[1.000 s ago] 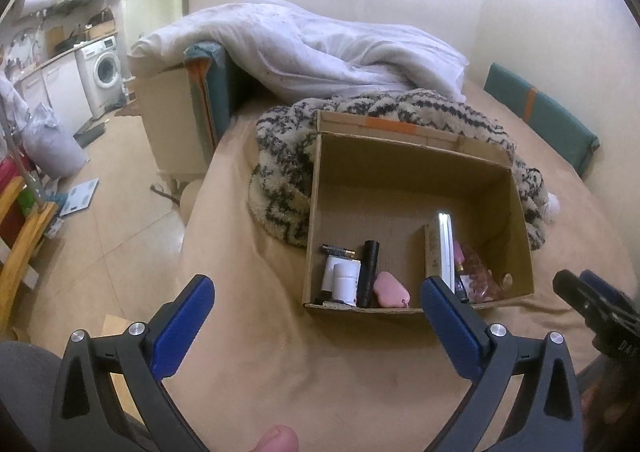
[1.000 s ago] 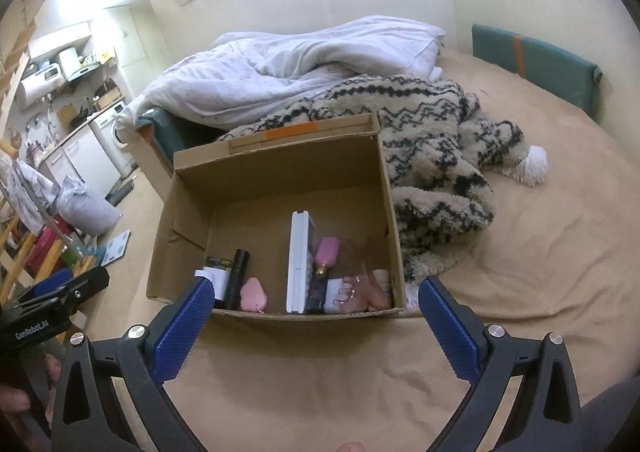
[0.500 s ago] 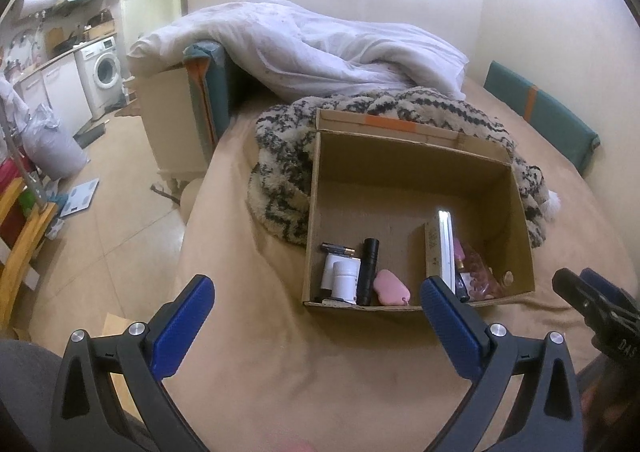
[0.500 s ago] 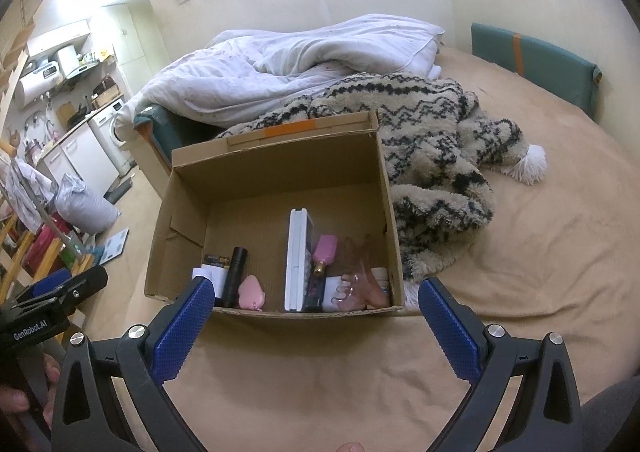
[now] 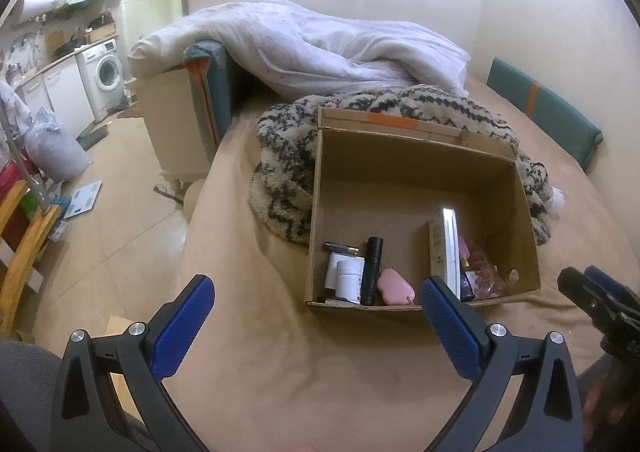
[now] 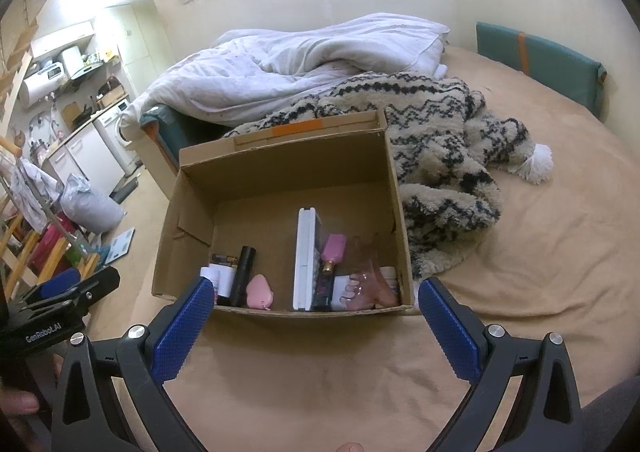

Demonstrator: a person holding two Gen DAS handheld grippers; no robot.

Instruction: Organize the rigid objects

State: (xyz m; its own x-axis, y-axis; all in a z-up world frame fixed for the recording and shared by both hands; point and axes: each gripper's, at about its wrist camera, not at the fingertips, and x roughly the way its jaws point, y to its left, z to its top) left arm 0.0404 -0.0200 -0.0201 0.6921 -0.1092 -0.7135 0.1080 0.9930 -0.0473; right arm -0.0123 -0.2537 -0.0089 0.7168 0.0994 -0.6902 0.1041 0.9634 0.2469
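Observation:
An open cardboard box (image 5: 416, 156) (image 6: 280, 156) stands on the tan bed. Along its near wall lie a white bottle (image 5: 347, 278), a black tube (image 5: 372, 268) (image 6: 244, 268), a pink oval case (image 5: 394, 286) (image 6: 260, 292), an upright white flat case (image 5: 448, 248) (image 6: 306, 256), a pink bottle (image 6: 332, 252) and clear pink items (image 6: 368, 280). My left gripper (image 5: 316, 312) is open and empty, just before the box's near left corner. My right gripper (image 6: 316, 312) is open and empty, just before the box's near wall.
A black-and-cream patterned blanket (image 5: 288, 156) (image 6: 444, 140) lies behind and beside the box. A white duvet (image 5: 320, 48) (image 6: 288, 64) is heaped at the back. A green cushion (image 5: 544, 108) (image 6: 536, 60) leans on the wall. The bed edge and floor (image 5: 120, 212) are left.
Both views have barely shifted. The box looks slightly lower and nearer in the right wrist view. Both grippers stay open and empty.

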